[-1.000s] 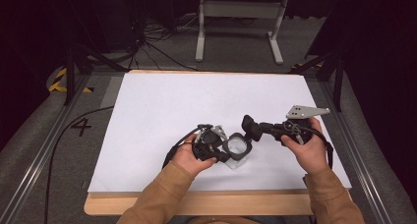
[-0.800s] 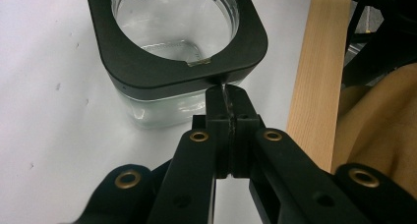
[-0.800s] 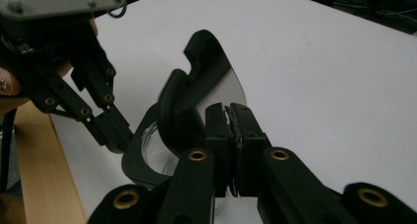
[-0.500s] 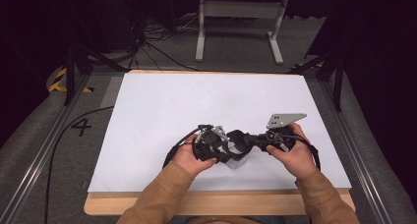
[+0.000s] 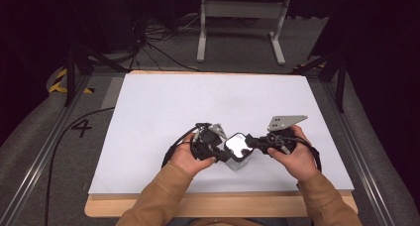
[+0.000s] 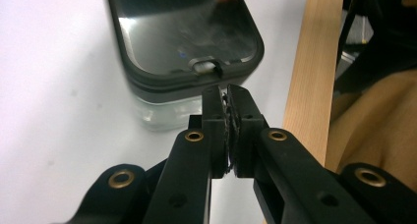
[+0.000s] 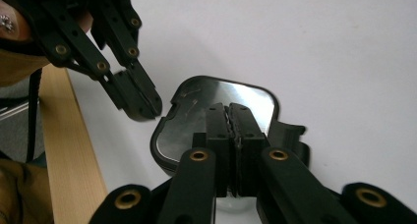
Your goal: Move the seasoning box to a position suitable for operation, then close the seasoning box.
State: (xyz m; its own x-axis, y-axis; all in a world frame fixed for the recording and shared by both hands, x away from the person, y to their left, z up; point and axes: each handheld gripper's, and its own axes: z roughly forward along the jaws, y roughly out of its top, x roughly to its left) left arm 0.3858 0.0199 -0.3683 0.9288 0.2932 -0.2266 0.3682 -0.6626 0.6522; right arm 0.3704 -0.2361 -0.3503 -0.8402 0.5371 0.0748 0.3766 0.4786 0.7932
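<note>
A small clear box (image 5: 238, 162) with a dark, glossy lid (image 5: 237, 145) stands near the front of the white table (image 5: 198, 102). My left gripper (image 5: 222, 145) is shut, and its tips rest at the lid's left edge. In the left gripper view, the left gripper (image 6: 226, 92) sits just short of a small tab (image 6: 204, 67) on the lid (image 6: 182, 32). My right gripper (image 5: 251, 142) is shut too and comes in from the right. In the right gripper view, the right gripper (image 7: 229, 111) lies over the lid (image 7: 196, 111), with the left gripper (image 7: 143, 110) at the lid's rim.
The table's wooden front edge (image 5: 223, 206) runs just behind the hands. A metal stand (image 5: 237, 18) and cables lie on the floor beyond the table's far side. Dark rails flank the table, and a "4" mark (image 5: 81, 128) is on the floor at left.
My right gripper has moved left, from clear of the box to over its lid. The left gripper and the box have stayed where they were.
</note>
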